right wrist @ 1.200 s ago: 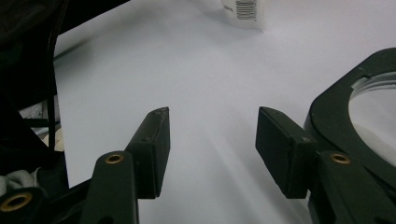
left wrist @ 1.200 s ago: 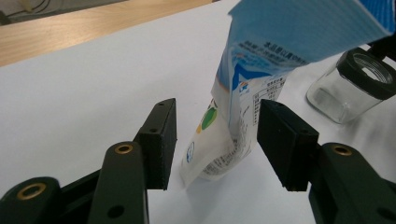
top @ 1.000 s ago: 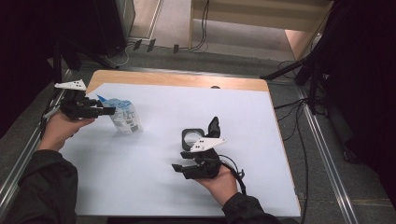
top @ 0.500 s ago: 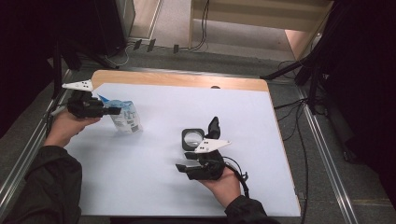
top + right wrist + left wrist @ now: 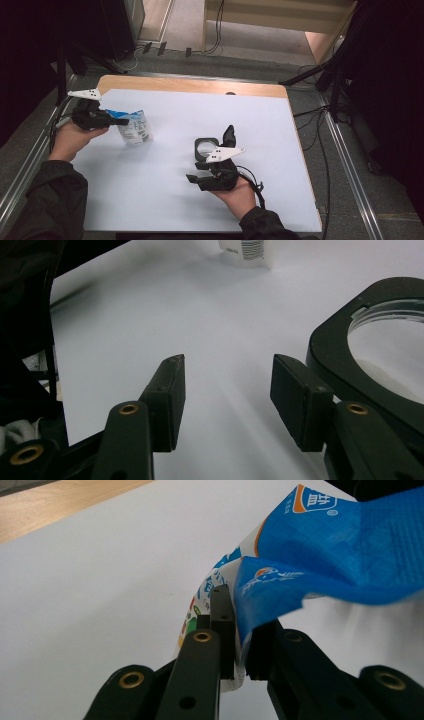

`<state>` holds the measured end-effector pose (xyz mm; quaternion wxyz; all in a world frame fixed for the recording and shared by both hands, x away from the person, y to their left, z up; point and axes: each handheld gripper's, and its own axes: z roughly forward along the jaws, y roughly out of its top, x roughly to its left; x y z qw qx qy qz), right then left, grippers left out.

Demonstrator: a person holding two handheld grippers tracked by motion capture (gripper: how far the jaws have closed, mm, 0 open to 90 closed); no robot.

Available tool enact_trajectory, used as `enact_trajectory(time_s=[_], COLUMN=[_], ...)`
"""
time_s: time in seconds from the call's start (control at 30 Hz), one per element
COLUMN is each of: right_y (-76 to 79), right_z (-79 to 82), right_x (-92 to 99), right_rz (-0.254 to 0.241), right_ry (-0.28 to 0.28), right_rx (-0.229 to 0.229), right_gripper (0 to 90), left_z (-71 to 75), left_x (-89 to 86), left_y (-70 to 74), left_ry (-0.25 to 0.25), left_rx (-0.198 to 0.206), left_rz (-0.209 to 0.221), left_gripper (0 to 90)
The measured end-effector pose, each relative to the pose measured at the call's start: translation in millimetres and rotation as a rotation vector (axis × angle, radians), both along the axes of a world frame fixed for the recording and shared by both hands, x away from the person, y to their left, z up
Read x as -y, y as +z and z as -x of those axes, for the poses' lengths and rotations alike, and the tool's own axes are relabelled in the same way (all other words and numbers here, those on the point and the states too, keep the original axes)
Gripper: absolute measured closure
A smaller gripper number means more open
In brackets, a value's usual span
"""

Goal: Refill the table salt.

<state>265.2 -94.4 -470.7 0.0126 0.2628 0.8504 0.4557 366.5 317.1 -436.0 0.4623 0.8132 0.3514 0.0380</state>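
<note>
Carton: small blue and white carton [image 5: 134,127] stands upright on the white surface [image 5: 165,210], at about 10 o'clock from the middle of the surface in the high view; its blue top is crumpled.
Left hand-held gripper: the left hand-held gripper [image 5: 121,121] comes from 9 o'clock and is clenched on the top edge of the carton; its jaws have just been closing, and in the left gripper view [image 5: 234,645] the thin blue and white edge is pinched between the pads.
Right hand-held gripper: the right hand-held gripper [image 5: 196,171] lies low near the middle of the surface, released, with white surface showing between its jaws in the right gripper view [image 5: 227,390].
Black frame: a black square frame [image 5: 206,147] with a round opening lies at 12 o'clock from the right hand-held gripper, just beside its jaw [image 5: 350,340].
</note>
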Motion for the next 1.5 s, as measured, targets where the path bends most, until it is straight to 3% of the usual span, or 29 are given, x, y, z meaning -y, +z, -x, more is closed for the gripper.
enact_trajectory(time_s=[0.13, 0.3, 0.53, 0.7, 0.83, 0.97, 1.1, 1.33, 1.5], right_y=[-0.3, -0.4, -1.2, -0.5, 1.1, 3.5, 4.8, -0.6, -4.2], right_z=[-1.9, -3.3, -4.8, -4.9, -4.7, -4.4, -5.9, -10.4, -12.9], right_x=[-1.3, -3.1, -5.9, -10.8, -15.7, -25.3, -35.8, -51.9, -58.6], right_rz=[0.002, 0.001, -0.010, -0.015, -0.019, -0.009, -0.022, -0.004, -0.018], right_ry=[0.006, 0.013, 0.013, 0.016, 0.013, -0.017, -0.006, 0.004, 0.002], right_rx=[0.002, 0.003, 0.021, 0.032, 0.041, 0.061, 0.055, 0.071, 0.078], right_gripper=[50.3, 50.5, 50.6, 50.2, 50.0, 48.3, 45.1, 46.3, 45.8], left_z=[4.9, 10.9, 17.8, 30.2, 39.7, 47.9, 54.0, 61.0, 67.0], left_x=[1.0, 8.5, 16.5, 25.7, 36.1, 43.8, 48.7, 56.3, 64.4], left_y=[1.6, 6.1, 16.3, 36.0, 51.4, 63.5, 71.2, 79.5, 84.4], left_ry=[0.037, 0.041, 0.074, 0.056, 0.043, 0.037, 0.033, 0.015, -0.003], left_rx=[-0.008, 0.004, -0.032, -0.016, -0.026, -0.015, -0.003, -0.014, -0.017], left_rz=[-0.012, -0.045, -0.009, 0.007, 0.022, 0.035, 0.035, 0.051, 0.059], left_gripper=[86.8, 88.8, 90.0, 90.0, 90.0, 90.0, 90.0, 90.0, 90.0])
